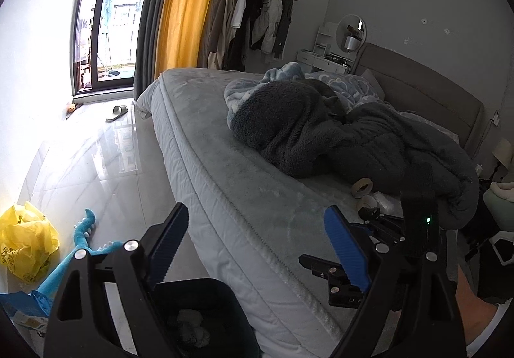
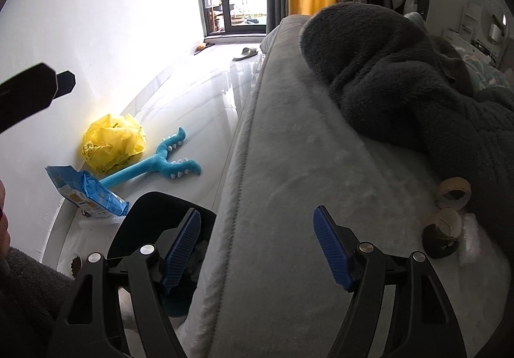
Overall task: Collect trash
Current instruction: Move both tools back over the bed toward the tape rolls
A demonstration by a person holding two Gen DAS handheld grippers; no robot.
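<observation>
A dark bin (image 1: 205, 300) stands on the floor against the bed's side, with a crumpled grey wad (image 1: 191, 326) inside. My left gripper (image 1: 257, 248) hangs open above the bin and the mattress edge, holding nothing. My right gripper (image 2: 257, 250) is open too, over the bed's edge beside the bin (image 2: 151, 223), its pads bare. On the bed lie two cardboard tape rolls (image 2: 454, 194) (image 2: 443, 229) and a white plastic wrapper (image 2: 470, 239), right of the right gripper. A yellow plastic bag (image 2: 112, 142) and a blue packet (image 2: 86, 194) lie on the floor by the wall.
A blue plush toy (image 2: 160, 162) lies on the tiles between the bag and the bed. A dark fleece blanket (image 1: 321, 133) is heaped on the grey mattress (image 1: 225, 139). A slipper (image 1: 117, 112) sits near the balcony door. The right gripper's black housing (image 1: 417, 229) shows in the left wrist view.
</observation>
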